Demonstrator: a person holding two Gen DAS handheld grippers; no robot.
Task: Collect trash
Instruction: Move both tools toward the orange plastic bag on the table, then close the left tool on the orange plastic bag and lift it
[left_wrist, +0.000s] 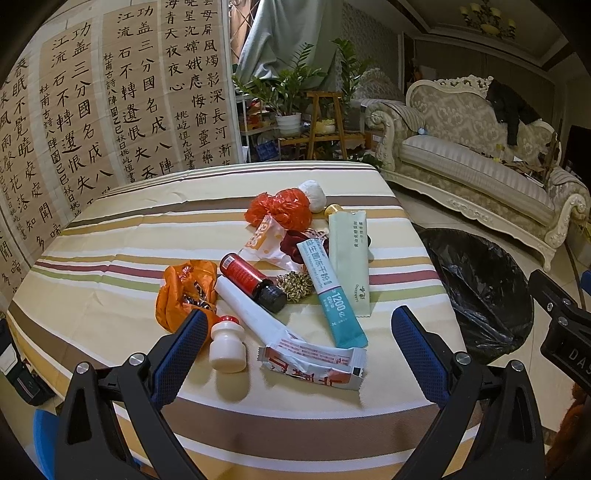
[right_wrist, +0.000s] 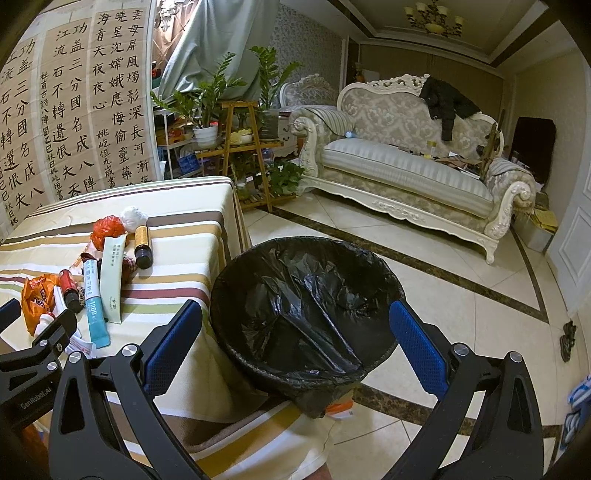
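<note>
Trash lies in a heap on the striped tablecloth (left_wrist: 110, 236): a small white bottle (left_wrist: 227, 345) with a red rim, a red-and-white sachet (left_wrist: 314, 363), a teal tube box (left_wrist: 330, 291), a pale green packet (left_wrist: 349, 258), a red-labelled dark vial (left_wrist: 251, 282), an orange bag (left_wrist: 181, 291) and a red crumpled bag (left_wrist: 282, 206). My left gripper (left_wrist: 299, 347) hangs open over the near items, its left pad beside the white bottle. My right gripper (right_wrist: 295, 343) stands open above the black-lined bin (right_wrist: 306, 295), with nothing between its fingers.
The bin (left_wrist: 476, 291) stands on the tiled floor right of the table's edge. A gold-labelled vial (right_wrist: 142, 245) and a white paper ball (right_wrist: 133, 218) lie at the heap's far end. A cream sofa (right_wrist: 406, 170) and plant stand (right_wrist: 240, 147) are beyond. Calligraphy screens (left_wrist: 92, 103) flank the table's left.
</note>
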